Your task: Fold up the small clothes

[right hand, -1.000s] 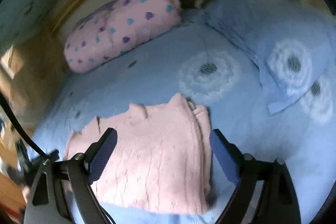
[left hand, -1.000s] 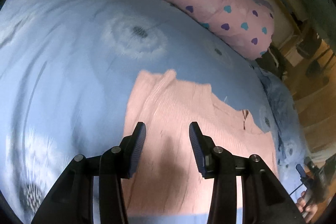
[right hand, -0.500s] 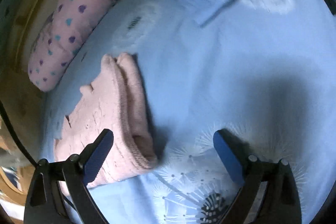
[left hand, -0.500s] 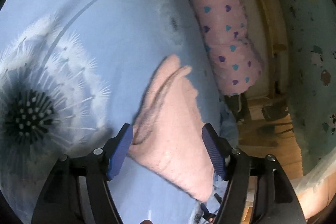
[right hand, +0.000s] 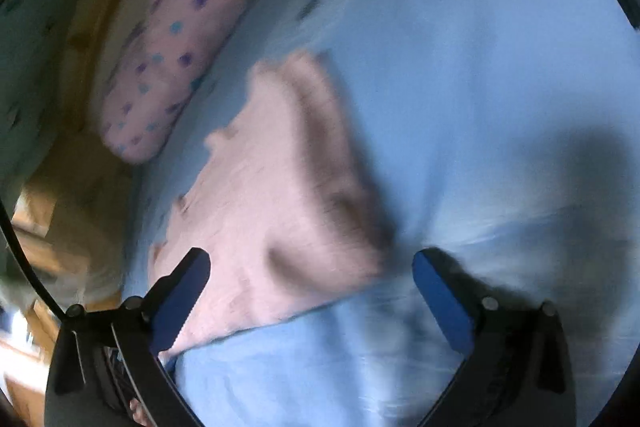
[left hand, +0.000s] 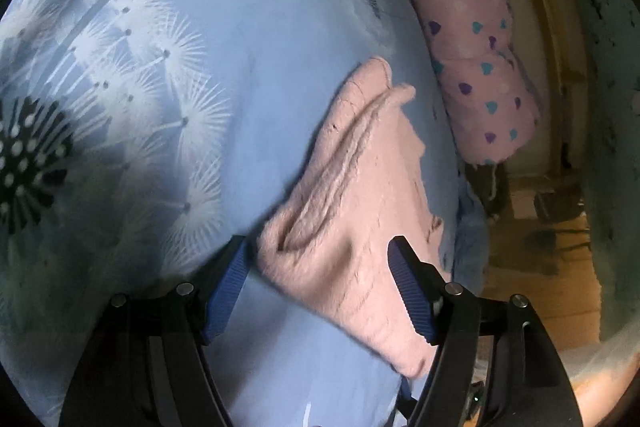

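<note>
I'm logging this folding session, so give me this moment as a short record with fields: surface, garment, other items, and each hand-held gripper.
surface: blue dandelion-print bedcover
garment: pink knitted garment, lying folded on the bedcover
other items: pink heart-print pillow beyond the garment
left hand-held gripper: open, jaws just opening, garment's near corner between the pads
right hand-held gripper: open wide, jaws just opening, garment's near edge between the pads, nothing gripped

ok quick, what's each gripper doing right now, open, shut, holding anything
left gripper: open, has just been opening, fingers either side of the pink sweater's corner, not pressing on it.
right gripper: open wide, has just been opening, sweater edge between the fingers, not gripped.
</note>
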The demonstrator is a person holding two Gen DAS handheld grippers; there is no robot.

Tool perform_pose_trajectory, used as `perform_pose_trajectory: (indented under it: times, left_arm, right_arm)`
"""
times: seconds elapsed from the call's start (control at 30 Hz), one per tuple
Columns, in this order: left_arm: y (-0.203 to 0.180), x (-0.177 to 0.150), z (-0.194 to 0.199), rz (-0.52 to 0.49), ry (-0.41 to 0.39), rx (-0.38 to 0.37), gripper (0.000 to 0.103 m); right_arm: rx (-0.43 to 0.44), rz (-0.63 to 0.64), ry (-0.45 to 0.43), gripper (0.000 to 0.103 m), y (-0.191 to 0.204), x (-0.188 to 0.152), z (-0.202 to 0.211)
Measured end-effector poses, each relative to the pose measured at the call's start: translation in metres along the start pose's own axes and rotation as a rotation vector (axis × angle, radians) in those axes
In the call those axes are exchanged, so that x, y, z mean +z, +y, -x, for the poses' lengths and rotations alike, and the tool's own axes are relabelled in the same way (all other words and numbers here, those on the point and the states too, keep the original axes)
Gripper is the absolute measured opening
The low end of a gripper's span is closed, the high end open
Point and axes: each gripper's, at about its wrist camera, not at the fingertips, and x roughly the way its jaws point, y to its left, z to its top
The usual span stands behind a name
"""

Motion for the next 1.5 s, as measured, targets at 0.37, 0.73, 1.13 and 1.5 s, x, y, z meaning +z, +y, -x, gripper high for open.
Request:
perform_pose_trajectory:
  times: [0.37,0.73,1.13,1.5]
  left_arm:
    - [-0.048,-0.026,-0.031,-0.513,-0.064,0.281,0.003]
    - [-0.055,-0.068,0.031,-0.566,-0.121,0.276,0.0]
    - [-0.027,-0.119,0.055,-0.55,-0.08,0.469,0.002]
    - [-0.073,-0.1,0.101,-0.796,-0.384,0.381,0.031]
  right_arm:
    - [-0.146,0.286,-0.077,0.039,0.031,-0.004,-0.033]
    - [-0.03,0.166,0.094,0.021,0.034,-0.003,0.011]
    - [-0.122,0.278,0.13,0.023,0.034,-0.057,0.07]
    - [-0.389,0.292,-0.234,0.077,0.037,-0.021,0.113]
